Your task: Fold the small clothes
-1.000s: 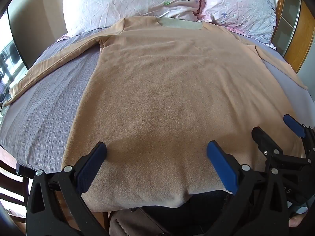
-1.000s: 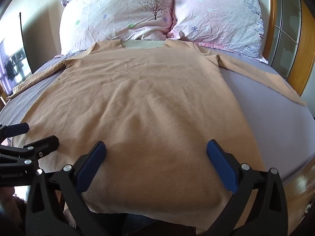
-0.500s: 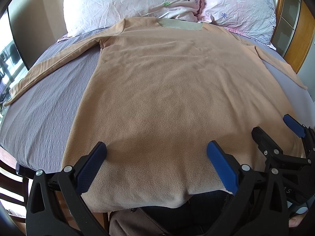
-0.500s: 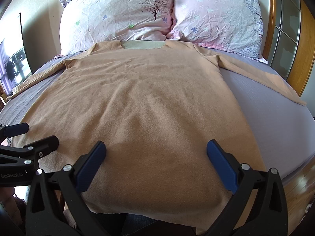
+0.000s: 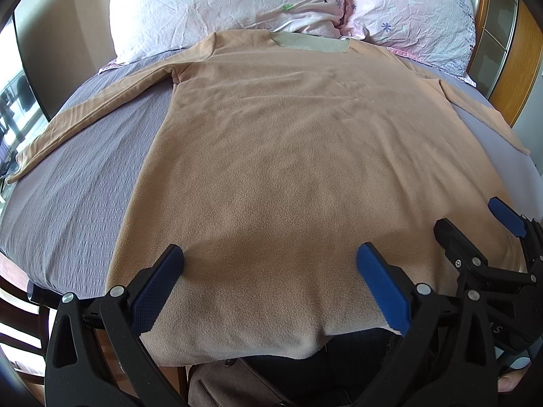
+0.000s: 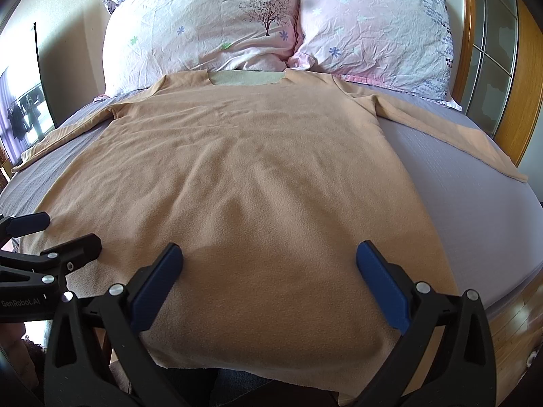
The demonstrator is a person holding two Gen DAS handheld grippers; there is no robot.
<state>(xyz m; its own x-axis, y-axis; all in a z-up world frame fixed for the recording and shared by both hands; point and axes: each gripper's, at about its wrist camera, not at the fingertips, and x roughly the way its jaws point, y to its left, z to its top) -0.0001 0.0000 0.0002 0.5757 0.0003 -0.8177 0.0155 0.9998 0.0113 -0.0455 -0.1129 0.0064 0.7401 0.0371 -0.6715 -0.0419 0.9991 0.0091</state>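
A tan long-sleeved fleece top (image 5: 288, 156) lies flat on the bed, neck toward the pillows and both sleeves spread out; it also shows in the right wrist view (image 6: 237, 183). Its hem hangs over the near edge of the bed. My left gripper (image 5: 269, 257) is open and empty, hovering over the hem's left half. My right gripper (image 6: 269, 257) is open and empty over the hem's right half. Each gripper shows at the edge of the other's view: the right gripper (image 5: 475, 230) and the left gripper (image 6: 57, 234).
The bed has a grey-purple sheet (image 5: 74, 183), also in the right wrist view (image 6: 475, 210). Two floral pillows (image 6: 210, 30) stand at the head. A wooden headboard frame (image 6: 522, 78) runs along the right. A window or mirror (image 5: 13, 108) is at the left.
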